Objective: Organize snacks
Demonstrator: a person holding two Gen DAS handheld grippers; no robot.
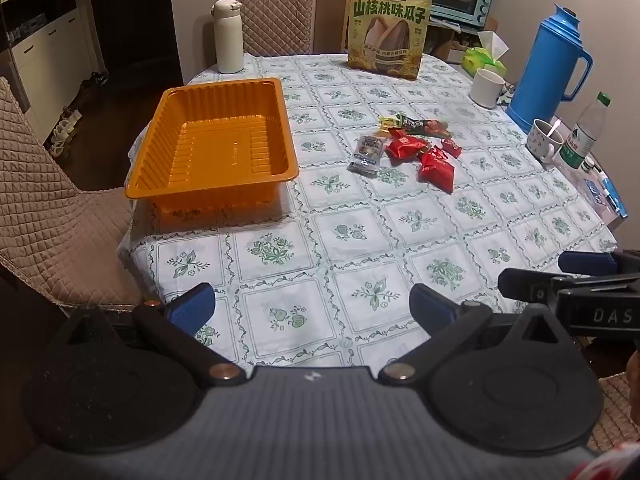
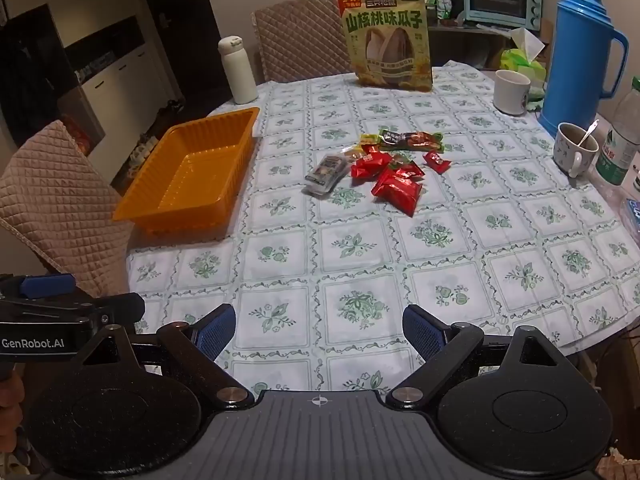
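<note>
snacks loose on table, tray empty, both grippers idle

left gripper (image 1: 310, 306): jaws spread wide, nothing between them, hanging over the near edge of the table (image 1: 400, 240).
tray (image 1: 224, 92): orange, empty, at 10 o'clock from the left gripper, near the table's left edge.
flask (image 1: 229, 36): white, upright, at 12 o'clock from the tray, at the far edge.
snacks (image 1: 404, 148): a loose pile of red packets with one clear packet and one dark one, mid-table, at 3 o'clock from the tray and well apart from it.
seed bag (image 1: 388, 32): upright, at 12 o'clock from the snacks.
thermos (image 1: 548, 64): blue, at 2 o'clock from the snacks.
right gripper (image 2: 320, 330): jaws wide, nothing held, over the near edge.
</note>
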